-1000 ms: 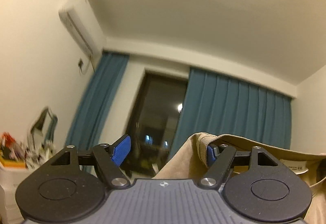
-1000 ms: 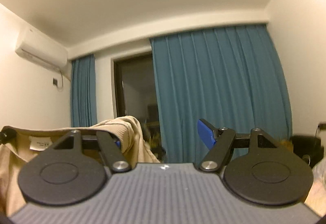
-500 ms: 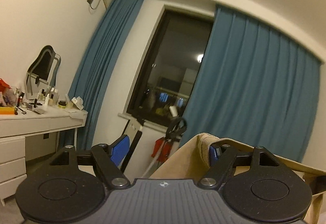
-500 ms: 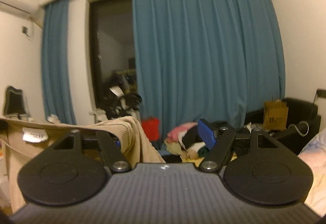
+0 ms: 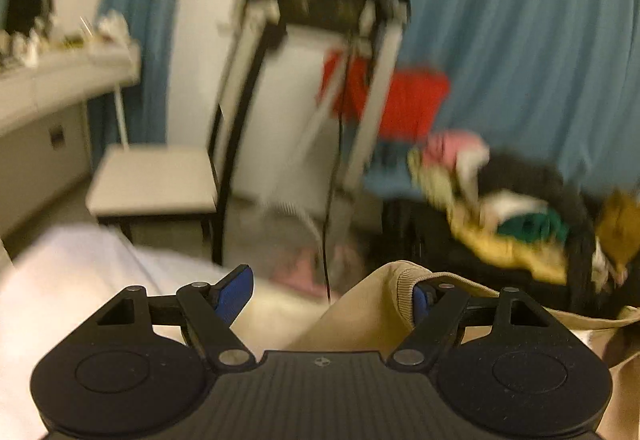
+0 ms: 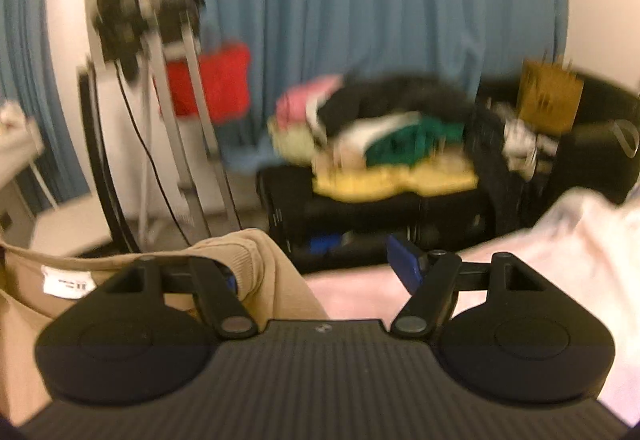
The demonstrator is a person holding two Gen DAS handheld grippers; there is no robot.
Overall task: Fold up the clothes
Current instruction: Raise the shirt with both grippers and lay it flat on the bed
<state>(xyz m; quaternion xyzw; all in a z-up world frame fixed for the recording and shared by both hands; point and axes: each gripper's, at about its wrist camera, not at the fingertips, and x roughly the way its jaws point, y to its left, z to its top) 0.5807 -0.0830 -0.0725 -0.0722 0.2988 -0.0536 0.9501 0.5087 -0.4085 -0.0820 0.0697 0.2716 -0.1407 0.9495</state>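
Observation:
A tan garment with a ribbed edge hangs over the right finger of my left gripper. The jaws stand wide apart, and the gap between the blue pads shows only the bed behind. In the right wrist view the same tan garment drapes over the left finger of my right gripper, its white label hanging at the left. Those jaws are also apart, with nothing pressed between them. The cloth stretches between the two grippers above a pale pink bed.
The bed's white sheet lies below. Beyond it stand a white stool, a desk, a metal stand with a red cloth, and a heap of mixed clothes on dark furniture. Blue curtains hang behind.
Both views have swung down from the ceiling and curtain tops to the bed, stool and clothes heap. The tan garment stays hooked on the same fingers.

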